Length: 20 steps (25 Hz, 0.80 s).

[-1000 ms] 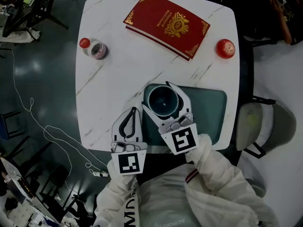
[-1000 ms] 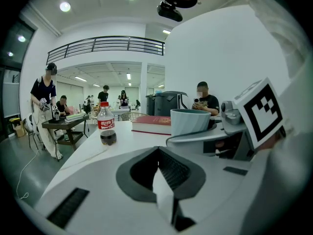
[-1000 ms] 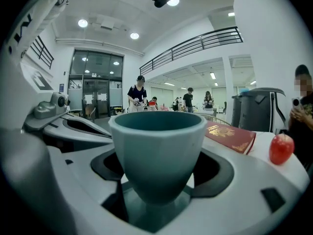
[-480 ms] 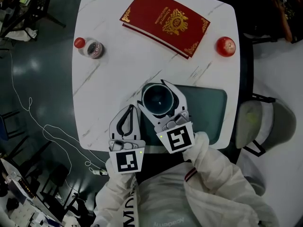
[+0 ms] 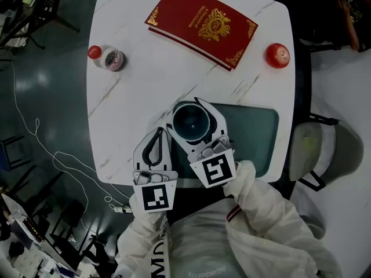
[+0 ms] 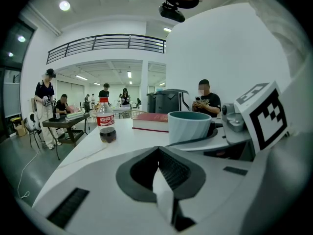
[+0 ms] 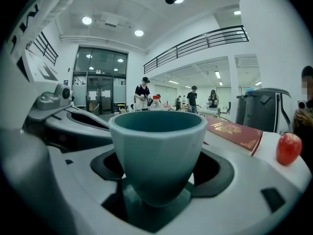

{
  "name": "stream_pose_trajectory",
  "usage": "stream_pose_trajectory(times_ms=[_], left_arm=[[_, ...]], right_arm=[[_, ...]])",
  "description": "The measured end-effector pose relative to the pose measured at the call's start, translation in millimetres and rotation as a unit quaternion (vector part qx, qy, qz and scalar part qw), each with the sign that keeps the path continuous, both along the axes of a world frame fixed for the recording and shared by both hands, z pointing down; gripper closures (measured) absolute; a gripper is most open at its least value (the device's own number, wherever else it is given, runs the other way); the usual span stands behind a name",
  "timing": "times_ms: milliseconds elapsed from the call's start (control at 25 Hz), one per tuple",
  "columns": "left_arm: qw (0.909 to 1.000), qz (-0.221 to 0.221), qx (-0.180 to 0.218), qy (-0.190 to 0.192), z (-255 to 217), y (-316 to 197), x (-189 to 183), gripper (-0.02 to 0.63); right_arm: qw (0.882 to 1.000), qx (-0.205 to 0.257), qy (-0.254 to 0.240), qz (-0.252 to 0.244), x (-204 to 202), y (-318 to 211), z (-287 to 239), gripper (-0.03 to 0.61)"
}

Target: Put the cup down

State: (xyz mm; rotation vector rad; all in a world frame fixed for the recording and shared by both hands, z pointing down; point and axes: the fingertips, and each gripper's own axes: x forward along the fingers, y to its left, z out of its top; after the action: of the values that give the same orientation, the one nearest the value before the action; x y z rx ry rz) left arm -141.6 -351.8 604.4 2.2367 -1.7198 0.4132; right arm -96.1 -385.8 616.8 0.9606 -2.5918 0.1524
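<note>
A teal cup (image 5: 191,122) sits between the jaws of my right gripper (image 5: 186,110), which is shut on it. The cup stays upright over the left edge of a dark green mat (image 5: 249,135). In the right gripper view the cup (image 7: 159,151) fills the middle and its base is low over the mat; I cannot tell whether it touches. My left gripper (image 5: 160,133) lies just left of it near the table's front edge, shut and holding nothing. The left gripper view shows the shut fingertips (image 6: 157,153) and the cup (image 6: 190,126) to the right.
On the white marble table (image 5: 145,86) lie a red book (image 5: 200,25) at the back, a small cola bottle (image 5: 107,58) at the left and a red apple (image 5: 277,55) at the right. A chair (image 5: 316,152) stands off the table's right side.
My right gripper has shifted slightly left with the cup in it. The left gripper has hardly moved.
</note>
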Motion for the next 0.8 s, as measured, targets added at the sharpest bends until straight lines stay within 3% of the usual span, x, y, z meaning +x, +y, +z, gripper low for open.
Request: stream_pose_trajectory(times_ms=[800], left_arm=[[1.0, 0.004, -0.007, 0.001, 0.4, 7.8, 8.3, 0.603]], right_arm=[[1.0, -0.008, -0.012, 0.001, 3.1, 2.6, 0.1, 0.198]])
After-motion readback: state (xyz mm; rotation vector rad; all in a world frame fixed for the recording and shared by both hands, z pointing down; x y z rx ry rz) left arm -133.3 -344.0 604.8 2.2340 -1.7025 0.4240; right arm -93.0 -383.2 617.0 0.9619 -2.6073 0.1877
